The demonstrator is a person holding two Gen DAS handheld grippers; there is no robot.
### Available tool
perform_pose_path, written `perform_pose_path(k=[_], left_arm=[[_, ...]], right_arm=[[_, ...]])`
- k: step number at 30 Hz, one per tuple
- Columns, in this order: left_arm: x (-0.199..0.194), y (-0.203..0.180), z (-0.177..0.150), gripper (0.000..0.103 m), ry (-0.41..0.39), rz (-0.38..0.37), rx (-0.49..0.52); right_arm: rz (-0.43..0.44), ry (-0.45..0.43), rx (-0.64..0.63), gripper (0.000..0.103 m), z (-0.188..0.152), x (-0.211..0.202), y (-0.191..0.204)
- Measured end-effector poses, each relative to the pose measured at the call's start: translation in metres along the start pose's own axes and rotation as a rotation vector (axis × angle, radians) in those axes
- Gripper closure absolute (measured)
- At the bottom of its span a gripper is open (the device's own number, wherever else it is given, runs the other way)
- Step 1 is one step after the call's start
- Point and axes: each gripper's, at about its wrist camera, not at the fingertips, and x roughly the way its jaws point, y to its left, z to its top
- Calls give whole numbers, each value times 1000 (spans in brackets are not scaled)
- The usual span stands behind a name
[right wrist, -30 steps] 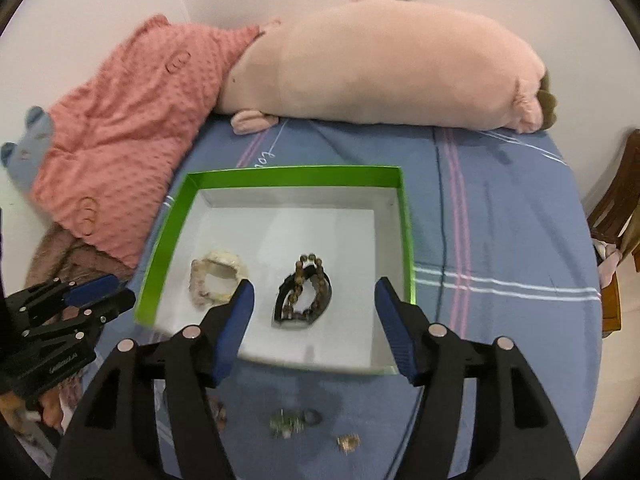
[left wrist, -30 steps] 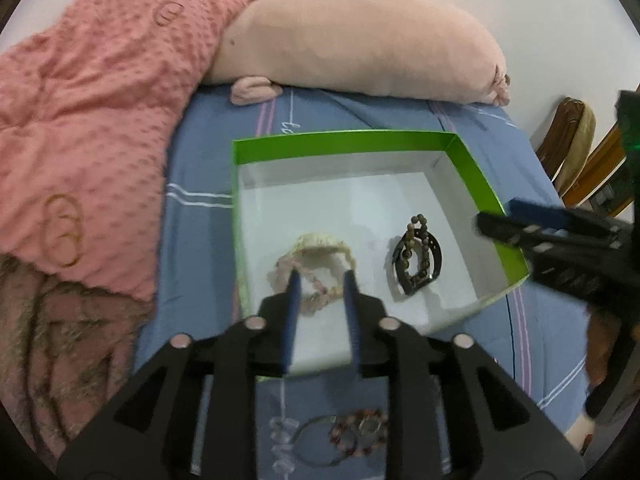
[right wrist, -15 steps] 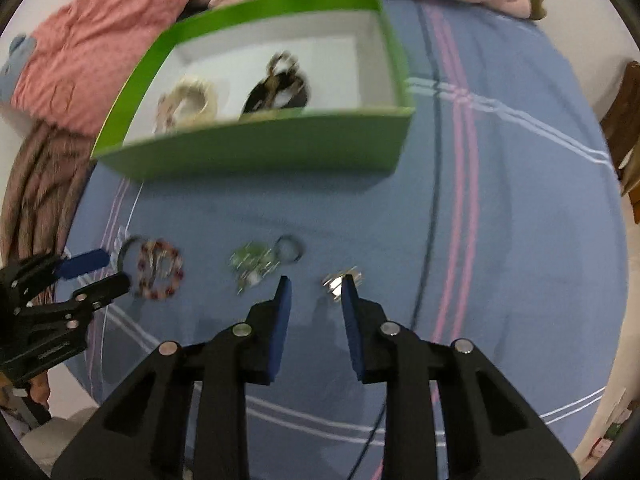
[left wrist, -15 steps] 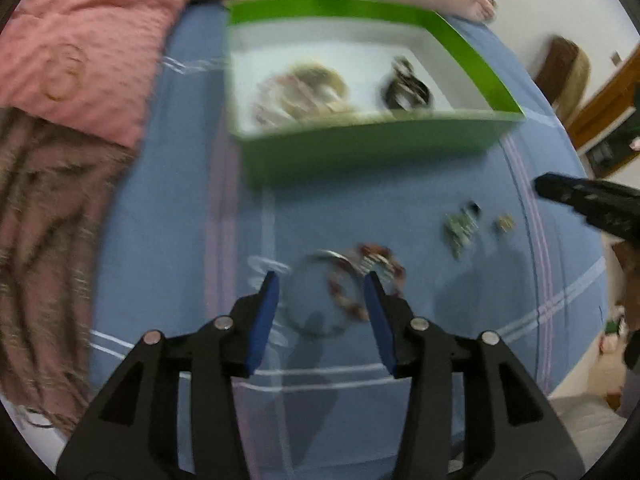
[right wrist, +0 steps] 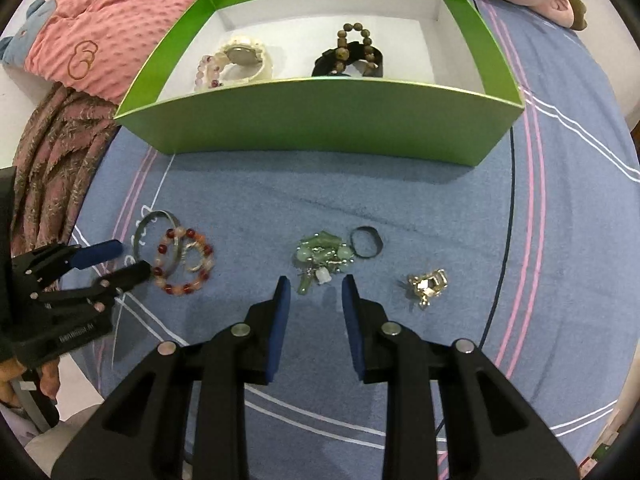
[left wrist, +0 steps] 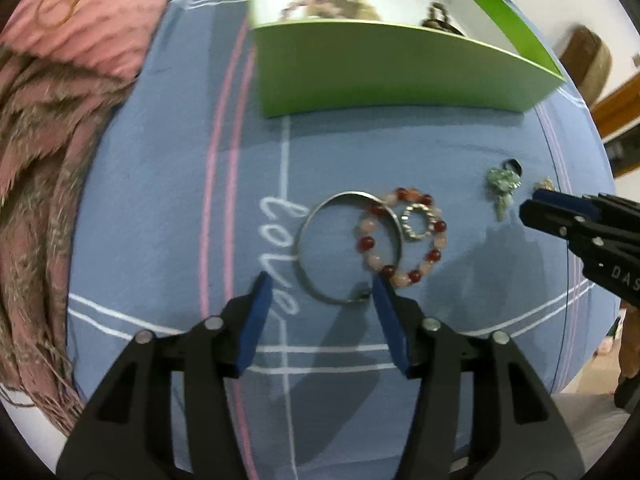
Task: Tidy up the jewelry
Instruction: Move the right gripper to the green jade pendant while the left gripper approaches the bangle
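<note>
1. Two grippers low over the blue bedsheet [right wrist: 420, 200]; both spread, holding nothing.
2. My left gripper [left wrist: 320, 288] straddles the near edge of the silver bangle [left wrist: 348, 248], which overlaps the red bead bracelet [left wrist: 400, 240].
3. My right gripper [right wrist: 314, 290] sits just short of the green charm cluster [right wrist: 322, 256].
4. Green box [right wrist: 320, 120] beyond holds a watch and bead bracelets.

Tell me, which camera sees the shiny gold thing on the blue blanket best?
The right wrist view: the gold piece lies whole and sharp on the blanket. In the left wrist view, only a sliver peeks out behind the right gripper.
</note>
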Motion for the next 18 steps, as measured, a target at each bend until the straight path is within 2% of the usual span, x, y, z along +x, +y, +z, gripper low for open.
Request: perform_pose_path(k=[7, 13, 15, 17, 18], left_arm=[[-16, 27, 1, 52, -41, 38, -63], [-27, 6, 3, 51, -56, -26, 27], [-22, 1, 3, 51, -38, -39, 39], [-19, 0, 5, 51, -26, -50, 42], [-17, 0, 6, 51, -21, -63, 39]], right_arm=[[-38, 4, 1, 75, 13, 10, -4], [-59, 16, -36, 75, 21, 24, 7], [-64, 14, -53, 80, 19, 24, 10], [-66, 3, -72, 90, 18, 23, 14], [-68, -1, -83, 91, 18, 21, 15]])
